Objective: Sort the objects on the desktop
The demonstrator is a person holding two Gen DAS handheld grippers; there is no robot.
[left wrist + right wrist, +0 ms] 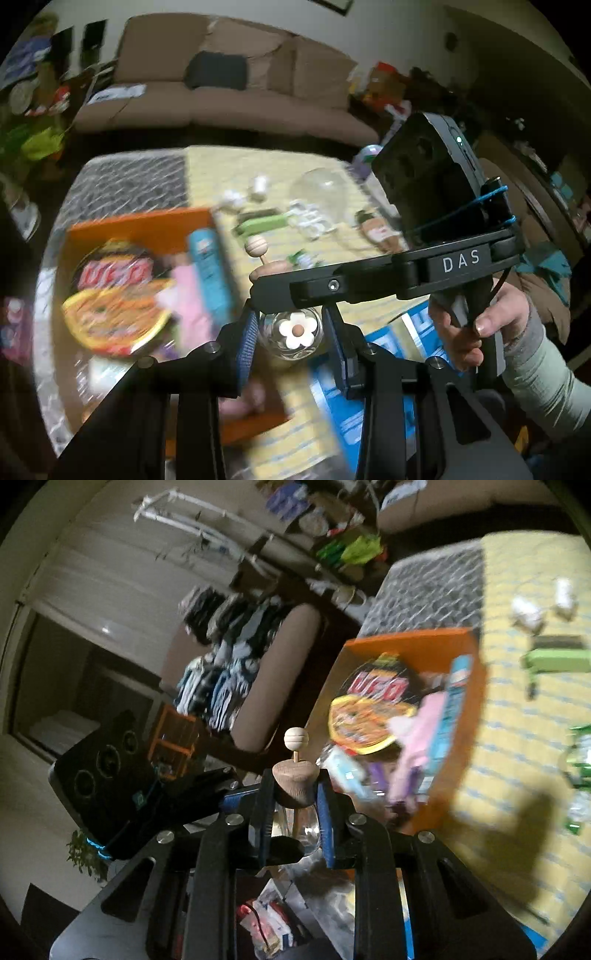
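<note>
My left gripper (291, 332) is shut on a small round glass jar (291, 334) with a white flower on its side. The blue pads press both sides of the jar. My right gripper (264, 286) reaches in from the right across the jar's top. It is shut on the jar's wooden stopper (271, 271), which carries a thin stick with a wooden ball (255, 245). In the right wrist view, the right gripper (295, 794) clamps the stopper (295, 781) between its pads, and the glass (306, 827) shows just below. Whether the stopper sits in the jar's mouth I cannot tell.
An orange box (140, 223) of snack packs stands on the left of the yellow-clothed table (332, 155). Farther back lie a green case (262, 223), small white pieces (258, 184) and a clear glass dome (321, 188). A blue box (388, 343) is near right. A hand (476, 325) grips the right handle.
</note>
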